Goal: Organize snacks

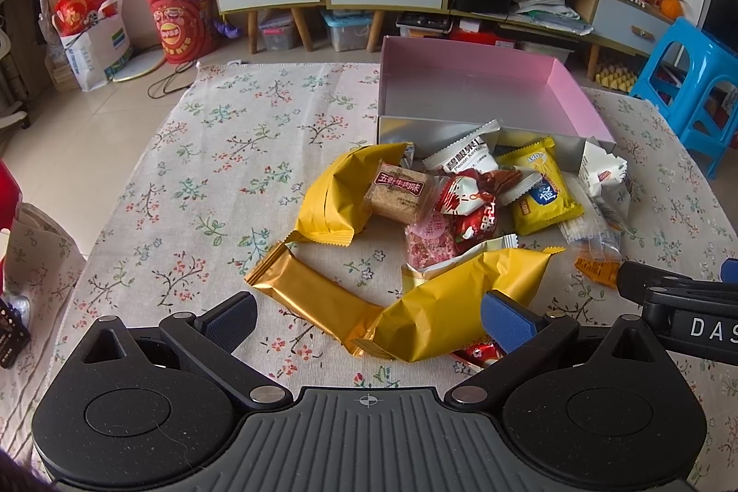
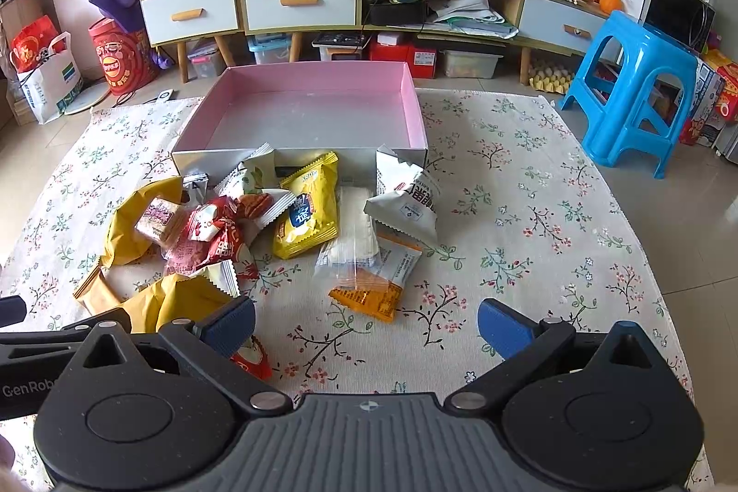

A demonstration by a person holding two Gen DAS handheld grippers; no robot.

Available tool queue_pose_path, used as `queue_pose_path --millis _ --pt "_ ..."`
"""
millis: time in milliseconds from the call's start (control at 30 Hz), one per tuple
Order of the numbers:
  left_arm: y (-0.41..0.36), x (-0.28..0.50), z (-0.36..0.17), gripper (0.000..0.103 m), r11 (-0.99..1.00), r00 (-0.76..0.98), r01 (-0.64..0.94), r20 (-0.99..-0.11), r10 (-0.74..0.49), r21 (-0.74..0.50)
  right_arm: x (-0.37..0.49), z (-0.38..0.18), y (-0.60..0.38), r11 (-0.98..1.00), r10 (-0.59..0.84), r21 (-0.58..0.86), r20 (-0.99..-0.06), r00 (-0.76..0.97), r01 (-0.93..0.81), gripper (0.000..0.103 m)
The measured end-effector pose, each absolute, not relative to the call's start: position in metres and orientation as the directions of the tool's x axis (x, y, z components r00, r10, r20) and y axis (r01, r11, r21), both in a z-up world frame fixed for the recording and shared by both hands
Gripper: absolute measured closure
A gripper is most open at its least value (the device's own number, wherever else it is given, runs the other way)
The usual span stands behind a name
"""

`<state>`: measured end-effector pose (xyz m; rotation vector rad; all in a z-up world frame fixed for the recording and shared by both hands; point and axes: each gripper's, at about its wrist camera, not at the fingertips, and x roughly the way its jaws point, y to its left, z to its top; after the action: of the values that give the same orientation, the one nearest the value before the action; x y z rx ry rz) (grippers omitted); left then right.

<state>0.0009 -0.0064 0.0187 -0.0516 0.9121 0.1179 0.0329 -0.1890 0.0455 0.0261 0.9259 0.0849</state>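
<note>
Left gripper (image 1: pixel 369 319): jaws spread wide, holding nothing, poised low over the near edge of the snack pile, with two gold wrappers lying between its blue pads (image 1: pixel 505 319). Right gripper (image 2: pixel 364 328): likewise wide apart and empty, above bare cloth just short of the pile. Tabletop (image 2: pixel 530 215): covered by a floral cloth. Pink-lined box (image 2: pixel 313 109): open, standing at the far side of the tabletop, interior bare; the snacks lie outside it, against and in front of its silver near wall. Pile contents, in descending order: a large yellow bag (image 1: pixel 339 192) at the left with a small brown biscuit pack (image 1: pixel 399 192) resting on it; a long gold bar wrapper (image 1: pixel 313 298) touching a crumpled gold bag (image 1: pixel 456 298); a yellow packet (image 2: pixel 306 217) at centre; a silver-white pouch (image 2: pixel 406 204) at the right, beside the box corner; an orange-ended clear packet (image 2: pixel 373 284) nearest the right gripper; small red wrappers (image 2: pixel 217 234) mid-pile.
</note>
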Motion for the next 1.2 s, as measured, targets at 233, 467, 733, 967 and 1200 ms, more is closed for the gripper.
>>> queue_pose_path --millis 233,467,733,967,1200 --pt "-0.0064 0.0008 0.0187 0.0 0.992 0.606 -0.124 -0.791 0.079 0.004 0.0327 0.0451 -0.1886 0.996 0.083 0.058 -0.798 0.597 -0.061 0.01" --pt "-0.0061 0.0008 0.0186 0.0 0.992 0.606 -0.124 -0.791 0.079 0.004 0.0326 0.0438 -0.1883 0.996 0.083 0.057 -0.799 0.595 -0.062 0.01" --pt "-0.006 0.0008 0.0185 0.0 0.992 0.606 -0.124 -0.792 0.079 0.004 0.033 0.0429 -0.1881 0.997 0.081 0.055 -0.802 0.592 -0.061 0.01" --pt "-0.0061 0.0007 0.0185 0.0 0.992 0.606 -0.124 -0.791 0.079 0.004 0.0328 0.0423 -0.1885 0.997 0.08 0.054 -0.802 0.591 -0.062 0.01" --pt "-0.0058 0.0004 0.0183 0.0 0.993 0.609 -0.118 -0.79 0.072 -0.001 0.0338 0.0414 -0.1883 0.997 0.079 0.053 -0.805 0.588 -0.061 0.01"
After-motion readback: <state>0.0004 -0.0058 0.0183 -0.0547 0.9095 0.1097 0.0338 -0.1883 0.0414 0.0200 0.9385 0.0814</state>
